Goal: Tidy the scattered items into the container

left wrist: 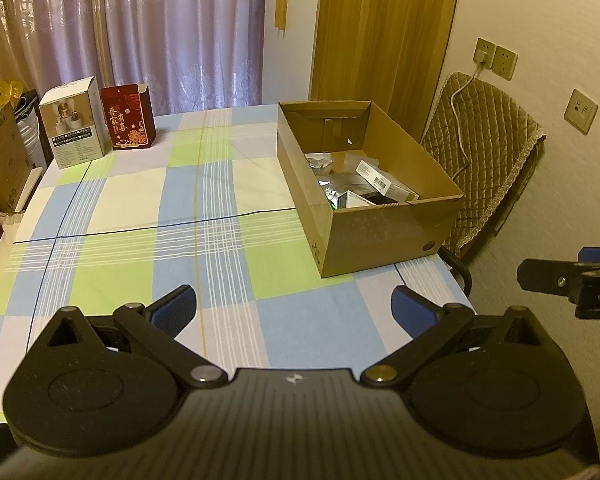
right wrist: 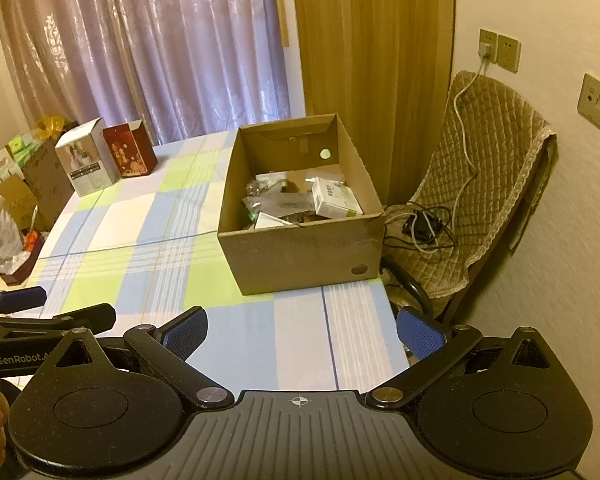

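Note:
An open cardboard box point(left wrist: 384, 232) point(right wrist: 300, 256) stands on the right side of the checked tablecloth point(left wrist: 160, 216) point(right wrist: 140, 240). Inside it lie several small items: silvery packets point(right wrist: 268, 200) and a white carton point(left wrist: 384, 182) point(right wrist: 334, 200). My left gripper point(left wrist: 294, 310) hovers open above the near part of the table with nothing between its blue pads. My right gripper point(right wrist: 300, 334) is also open and empty, facing the box from the near table edge. Each gripper shows at the edge of the other's view.
A white product box point(left wrist: 74, 124) point(right wrist: 86, 164) and a dark red box point(left wrist: 128, 118) point(right wrist: 130, 152) stand at the table's far left. A padded chair point(left wrist: 480, 160) point(right wrist: 476, 200) with cables sits right of the box. Bags and cartons crowd the left floor side. Curtains hang behind.

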The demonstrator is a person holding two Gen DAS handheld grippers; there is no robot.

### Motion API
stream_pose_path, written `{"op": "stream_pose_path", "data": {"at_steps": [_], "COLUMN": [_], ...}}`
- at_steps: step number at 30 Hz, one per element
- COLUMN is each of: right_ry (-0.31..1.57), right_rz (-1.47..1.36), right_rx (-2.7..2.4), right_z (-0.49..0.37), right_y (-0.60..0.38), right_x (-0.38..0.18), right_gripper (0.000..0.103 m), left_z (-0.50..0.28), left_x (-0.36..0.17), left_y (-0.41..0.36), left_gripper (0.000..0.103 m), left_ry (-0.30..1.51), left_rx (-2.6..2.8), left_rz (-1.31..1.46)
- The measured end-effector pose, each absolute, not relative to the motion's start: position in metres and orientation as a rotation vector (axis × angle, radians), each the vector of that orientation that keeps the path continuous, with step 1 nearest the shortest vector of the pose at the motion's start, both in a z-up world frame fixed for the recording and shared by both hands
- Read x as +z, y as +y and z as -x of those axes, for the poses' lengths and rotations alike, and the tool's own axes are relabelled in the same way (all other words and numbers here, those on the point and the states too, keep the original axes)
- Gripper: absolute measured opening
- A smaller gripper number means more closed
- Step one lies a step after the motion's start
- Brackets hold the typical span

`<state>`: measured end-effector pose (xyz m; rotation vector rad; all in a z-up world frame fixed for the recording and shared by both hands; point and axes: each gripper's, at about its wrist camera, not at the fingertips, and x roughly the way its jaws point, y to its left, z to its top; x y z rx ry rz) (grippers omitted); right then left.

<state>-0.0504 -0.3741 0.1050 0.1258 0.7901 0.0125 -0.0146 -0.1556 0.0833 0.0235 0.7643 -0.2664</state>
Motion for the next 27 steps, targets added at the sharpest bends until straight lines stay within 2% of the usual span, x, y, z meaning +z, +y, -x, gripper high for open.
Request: {"op": "stream_pose_path", "data": {"at_steps": [27], "right_ry": [0.798], "right_rz": [-0.13], "right_rx": [0.009], "right_z": [0.0505], "right_y": [-0.375], "right_x": [0.1037], "right_gripper": [0.103], "left_z": [0.0153], "left_x": [0.0816], "left_y": [-0.1585], "left_gripper": [0.102], "left_ry": [0.773], "left_rx": [-0.272], "left_rz": [-0.022]}}
